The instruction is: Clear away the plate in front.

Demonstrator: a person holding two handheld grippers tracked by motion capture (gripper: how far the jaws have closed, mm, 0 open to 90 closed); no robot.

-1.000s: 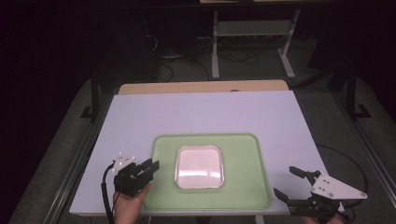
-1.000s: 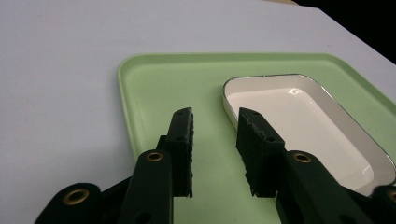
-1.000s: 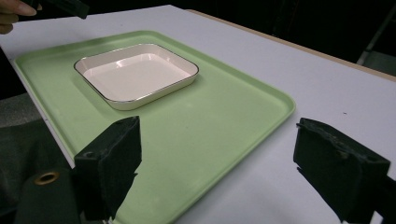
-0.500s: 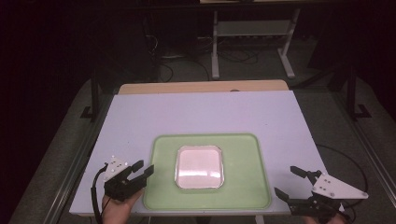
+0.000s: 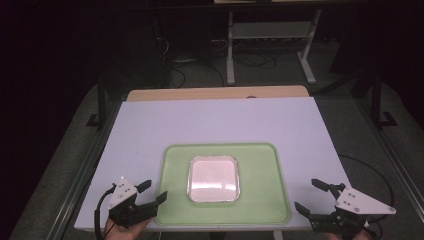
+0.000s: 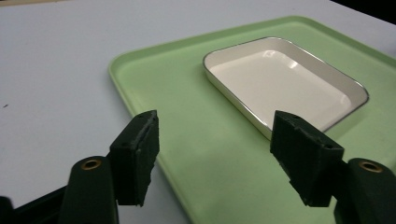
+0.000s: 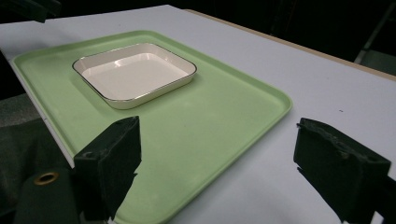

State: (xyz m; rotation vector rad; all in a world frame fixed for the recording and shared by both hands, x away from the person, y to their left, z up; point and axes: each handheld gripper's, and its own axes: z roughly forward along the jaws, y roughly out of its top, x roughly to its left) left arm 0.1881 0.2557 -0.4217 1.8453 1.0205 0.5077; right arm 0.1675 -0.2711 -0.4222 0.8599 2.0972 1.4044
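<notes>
Left gripper (image 5: 149, 196) has slid back toward the tray's (image 5: 172, 210) near-left corner, jaws wide apart, empty; right gripper (image 5: 314, 197) likewise gapes empty.

White table (image 5: 210, 120) carries green tray (image 5: 270, 200) near front edge; rest bare.

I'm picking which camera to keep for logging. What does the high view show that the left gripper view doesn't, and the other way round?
High view alone: both grippers, left and right, the whole table, the floor and a metal stand behind it.
Left gripper view alone: a close look between the left gripper's open jaws, set over the tray's near corner, and the dish's thin dark rim line.
Both: the green tray with the white dish in it, nothing in the dish.
</notes>
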